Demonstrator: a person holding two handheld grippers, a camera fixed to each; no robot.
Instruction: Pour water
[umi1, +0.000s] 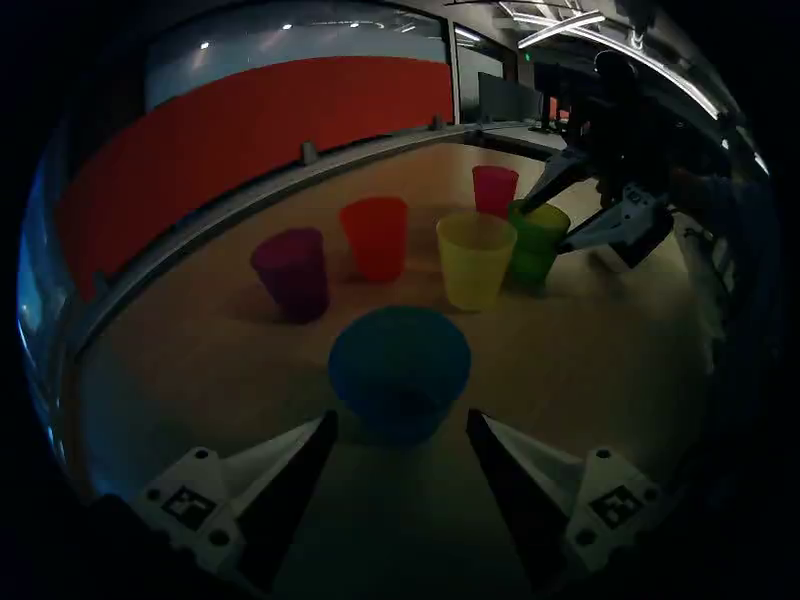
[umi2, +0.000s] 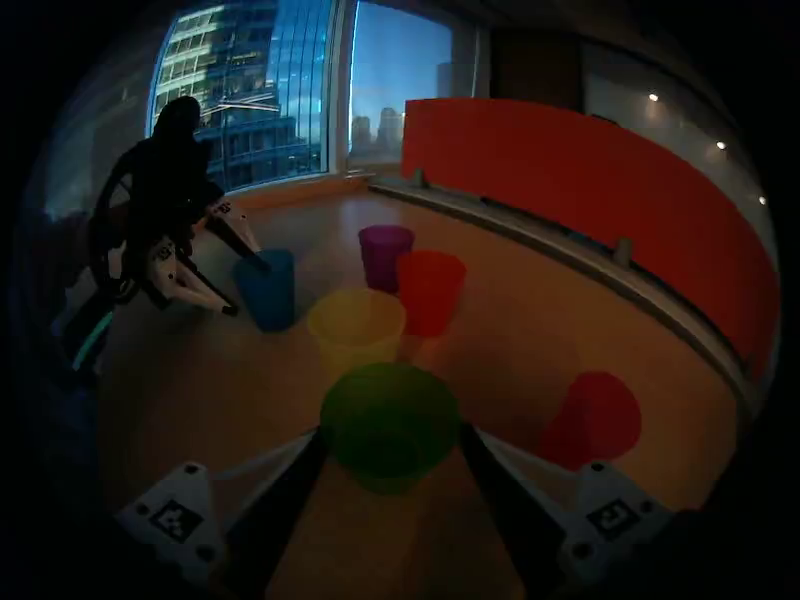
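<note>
Blue translucent plastic cup (umi1: 400, 365) stands upright at 6 o'clock between the left gripper's (umi1: 400, 418) wide-spread fingers, slim gaps either side. Right gripper (umi2: 390, 432) straddles a green translucent plastic cup (umi2: 390, 415) at 6 o'clock; contact cannot be told.

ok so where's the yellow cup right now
In the left gripper view the yellow cup stands just right of centre, between the orange cup on its left and the green cup close on its right, behind the blue cup.
</note>
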